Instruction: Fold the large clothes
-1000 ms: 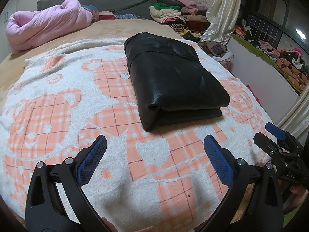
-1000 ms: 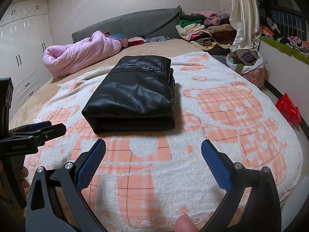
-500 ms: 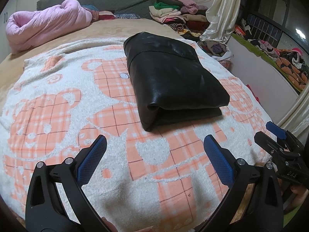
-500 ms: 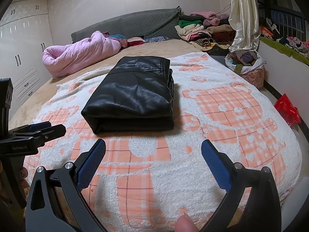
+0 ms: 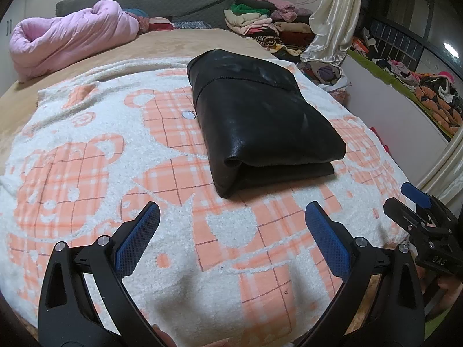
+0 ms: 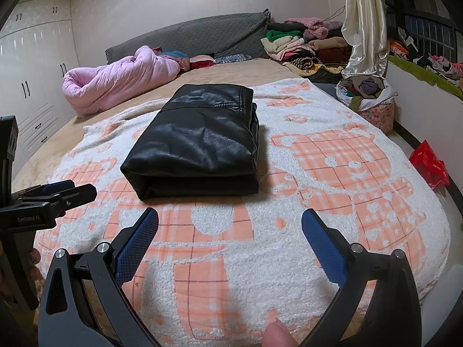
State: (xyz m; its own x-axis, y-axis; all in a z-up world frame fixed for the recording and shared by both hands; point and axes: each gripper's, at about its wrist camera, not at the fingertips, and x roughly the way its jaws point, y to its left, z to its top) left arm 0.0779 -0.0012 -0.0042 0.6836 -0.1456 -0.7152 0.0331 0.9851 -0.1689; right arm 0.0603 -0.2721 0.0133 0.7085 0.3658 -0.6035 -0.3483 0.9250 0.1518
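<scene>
A black leather garment (image 5: 260,121) lies folded into a thick rectangle on the white and orange bear-pattern blanket (image 5: 86,173). It also shows in the right wrist view (image 6: 196,144), on the blanket (image 6: 347,173). My left gripper (image 5: 231,219) is open and empty, held back from the garment's near edge. My right gripper (image 6: 230,222) is open and empty, also short of the near edge. The right gripper shows at the right edge of the left wrist view (image 5: 416,214); the left gripper shows at the left edge of the right wrist view (image 6: 58,193).
A pink quilt (image 5: 72,34) lies rolled at the bed's far left. Stacked folded clothes (image 5: 260,23) sit at the far right by a cream curtain (image 5: 332,14). A basket of clothes (image 6: 370,98) and a red bag (image 6: 431,164) are on the floor right of the bed. White wardrobes (image 6: 34,72) stand left.
</scene>
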